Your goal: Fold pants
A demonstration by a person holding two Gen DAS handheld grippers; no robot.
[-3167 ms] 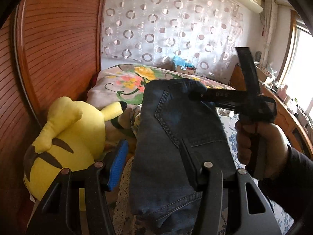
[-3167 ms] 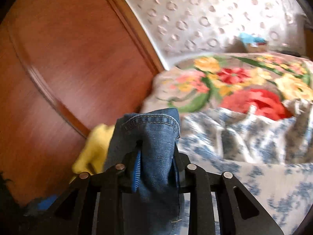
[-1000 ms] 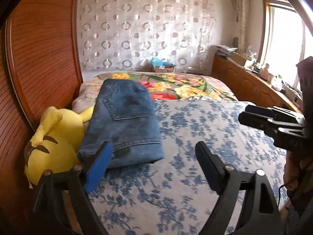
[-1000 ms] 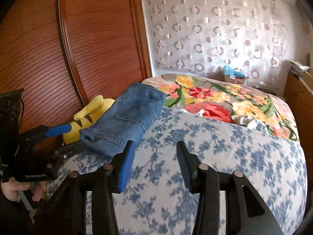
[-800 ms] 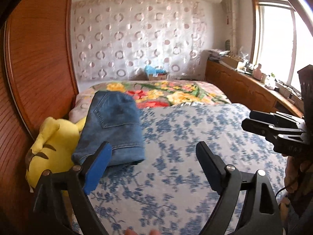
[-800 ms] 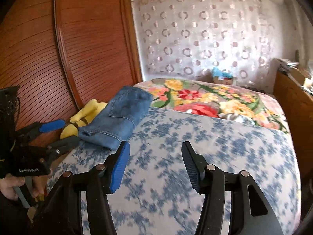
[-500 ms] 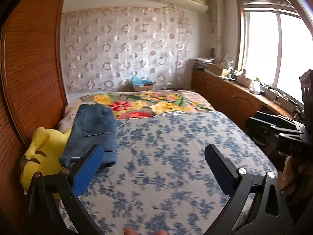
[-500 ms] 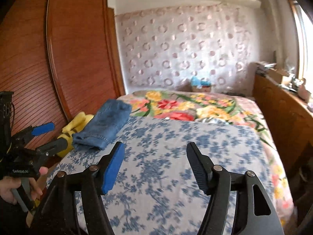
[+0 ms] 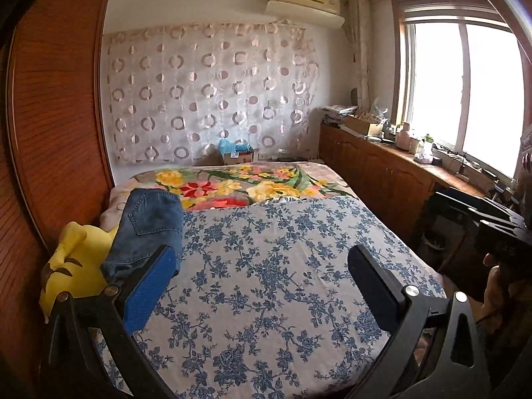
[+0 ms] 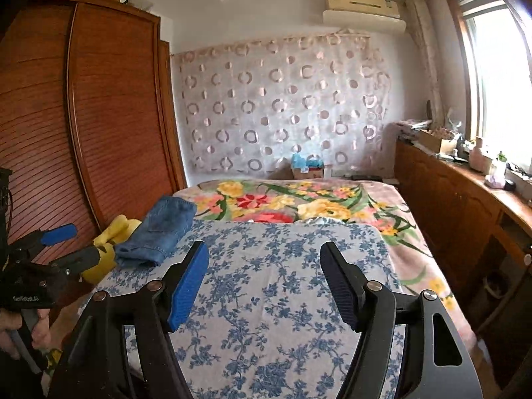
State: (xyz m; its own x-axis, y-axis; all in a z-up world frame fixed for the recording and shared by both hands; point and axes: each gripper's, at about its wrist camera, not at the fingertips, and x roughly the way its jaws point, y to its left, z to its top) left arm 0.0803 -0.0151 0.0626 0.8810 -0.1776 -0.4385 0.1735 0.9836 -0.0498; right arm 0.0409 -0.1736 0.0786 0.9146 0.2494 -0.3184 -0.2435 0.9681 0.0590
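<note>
Both grippers have pulled back from the bed [image 9: 282, 299] since a second ago, and the folded jeans [image 9: 149, 229] stay by the yellow plush toy [image 9: 73, 266]. Left gripper [image 9: 259, 286] gapes wide, empty. Right gripper [image 10: 266, 282] is parted too, nothing between the jaws.

Folded jeans [image 9: 149, 229] released onto bed (beside yellow plush [image 9: 74, 266]), both claws opened, pulled back
</note>
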